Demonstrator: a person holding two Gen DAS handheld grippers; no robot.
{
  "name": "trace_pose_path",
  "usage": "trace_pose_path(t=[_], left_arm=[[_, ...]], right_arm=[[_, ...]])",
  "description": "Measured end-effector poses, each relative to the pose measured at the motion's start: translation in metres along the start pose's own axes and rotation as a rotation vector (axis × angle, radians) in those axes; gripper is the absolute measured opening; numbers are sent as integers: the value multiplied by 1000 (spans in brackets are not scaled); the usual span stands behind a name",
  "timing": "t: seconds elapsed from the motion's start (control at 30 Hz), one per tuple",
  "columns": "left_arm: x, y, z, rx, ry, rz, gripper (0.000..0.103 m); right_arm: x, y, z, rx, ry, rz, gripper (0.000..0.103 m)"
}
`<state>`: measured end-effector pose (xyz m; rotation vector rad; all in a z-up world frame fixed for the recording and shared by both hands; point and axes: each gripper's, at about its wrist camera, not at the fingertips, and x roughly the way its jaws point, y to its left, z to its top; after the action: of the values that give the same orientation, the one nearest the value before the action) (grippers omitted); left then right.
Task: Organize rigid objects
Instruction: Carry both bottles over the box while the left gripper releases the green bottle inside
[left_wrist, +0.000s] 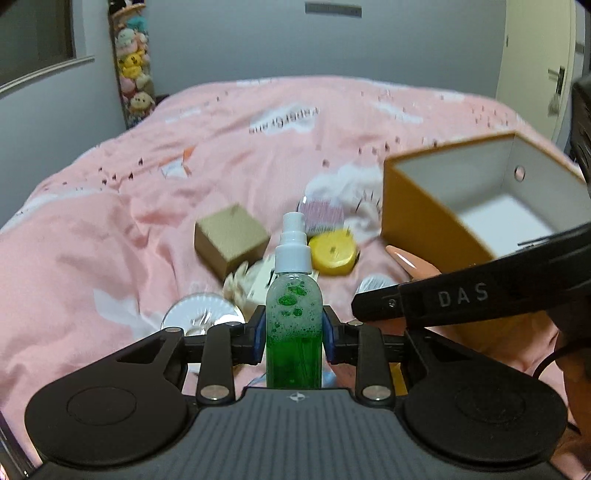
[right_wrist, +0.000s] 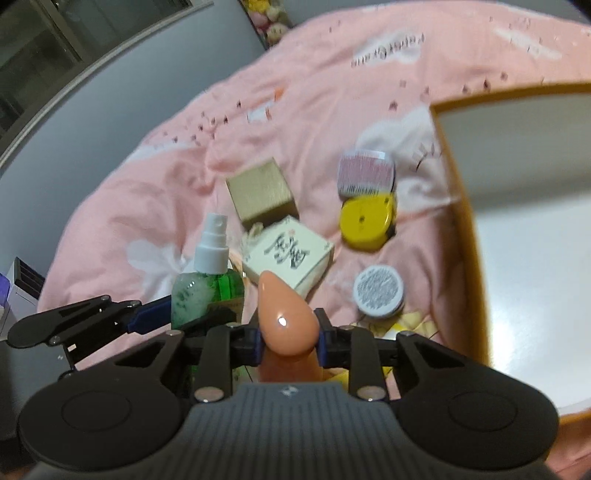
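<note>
A spray bottle (left_wrist: 294, 325) of green liquid with a white pump top stands upright between the blue pads of the left tool (left_wrist: 294, 332), which is closed narrowly on its body and holds it above the bed (left_wrist: 92, 229). Just to its right, the right tool (right_wrist: 288, 338) is clamped on a peach teardrop-shaped object (right_wrist: 286, 317), its pointed end away from the camera. Below them on the pink duvet lie a brown cardboard box (left_wrist: 231, 240), a white box with black lettering (right_wrist: 290, 256), a yellow round tin (left_wrist: 334, 254), a pink-and-white container (right_wrist: 365, 173), a small white jar (right_wrist: 378, 291) and a clear ribbed disc (left_wrist: 201, 308). An open orange box (left_wrist: 424, 206) with a white interior sits at the right. Stuffed toys (left_wrist: 133, 66) hang in the grey corner beyond.
</note>
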<state>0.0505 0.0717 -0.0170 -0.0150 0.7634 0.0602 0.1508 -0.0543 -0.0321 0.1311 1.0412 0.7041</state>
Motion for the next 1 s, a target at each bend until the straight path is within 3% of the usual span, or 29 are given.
trace_pose_path(t=[0.37, 0.57, 0.67, 0.83, 1.0], left_arm=[[-32, -27, 45, -74, -166, -113, 33], [-20, -51, 83, -118, -206, -200, 33], [4, -66, 99, -157, -186, -246, 33], [54, -93, 111, -199, -69, -321, 33], [97, -113, 112, -186, 50, -288, 33]], right_arm=[[-93, -7, 26, -35, -228, -5, 25], [-136, -23, 53, -76, -294, -86, 25], [-143, -44, 65, -81, -277, -164, 25], [-132, -96, 82, -32, -175, -250, 25], [-103, -146, 94, 51, -56, -279, 25]])
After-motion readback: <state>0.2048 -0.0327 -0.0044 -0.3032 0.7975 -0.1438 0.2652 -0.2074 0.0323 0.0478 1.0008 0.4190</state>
